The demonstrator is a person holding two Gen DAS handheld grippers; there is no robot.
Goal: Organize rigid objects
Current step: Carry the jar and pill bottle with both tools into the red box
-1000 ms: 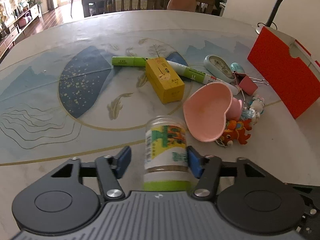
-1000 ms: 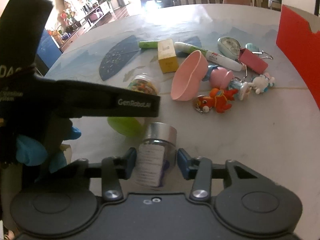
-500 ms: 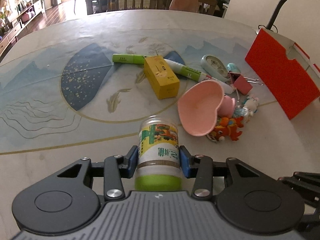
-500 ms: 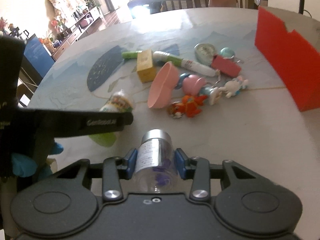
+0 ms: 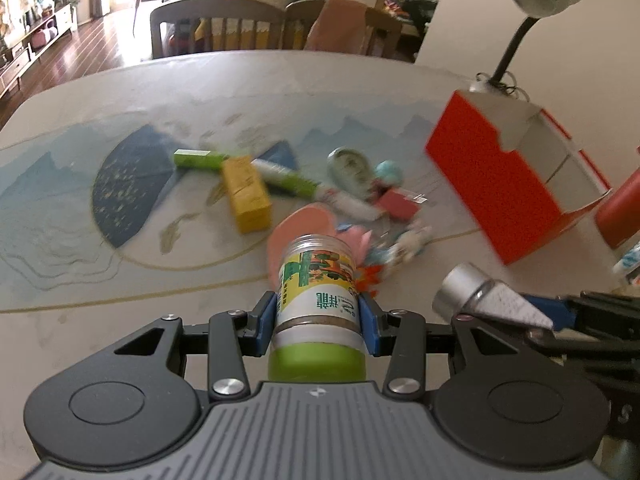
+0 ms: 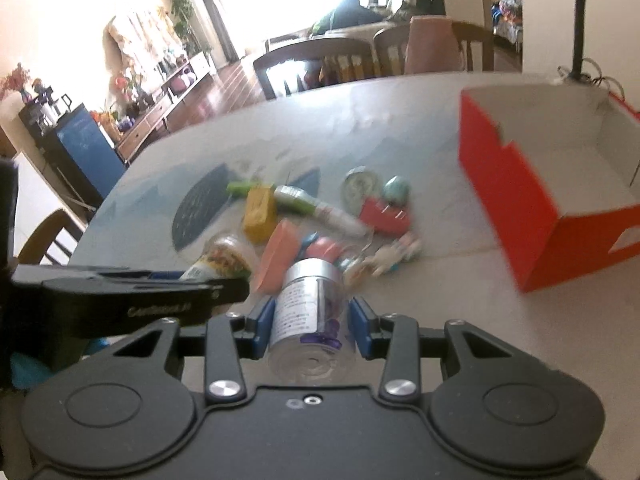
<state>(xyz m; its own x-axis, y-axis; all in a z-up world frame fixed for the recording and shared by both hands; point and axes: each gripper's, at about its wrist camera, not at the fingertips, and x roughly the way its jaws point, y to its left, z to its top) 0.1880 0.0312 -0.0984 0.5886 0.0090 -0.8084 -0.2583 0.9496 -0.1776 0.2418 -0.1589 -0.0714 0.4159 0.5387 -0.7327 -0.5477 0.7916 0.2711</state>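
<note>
So, biggest first: round dining table with a pale blue landscape-print cover [image 5: 120, 240], everything sits on it. At the far right stands the open red cardboard box with grey inside [image 6: 560, 184], looks empty from what the right wrist view shows. Between me and the box lies the loose pile: yellow rectangular carton [image 5: 246, 194], pink heart-shaped plastic dish [image 6: 276, 256], green-and-white marker pen [image 5: 304, 190], round pale-green tin [image 5: 350, 168], red binder clip [image 5: 398, 204], small toy figures, blurred.

My left gripper [image 5: 318, 322] is clamped on the plastic jar with green lid and yellow-green label [image 5: 316, 304], lid toward the camera, pads pressing both sides, jar off the table. Its jaws have just been closing on that jar. My right gripper [image 6: 310, 328] is clamped on the clear plastic bottle with silver cap [image 6: 310, 312], cap pointing away, bottle lifted too.

Step, as I judge it: both picks done, carry phase toward the box. Next move calls for swinging right over the box's open top, clearing its near wall, then lowering and releasing one at a time so my two grippers don't collide.
</note>
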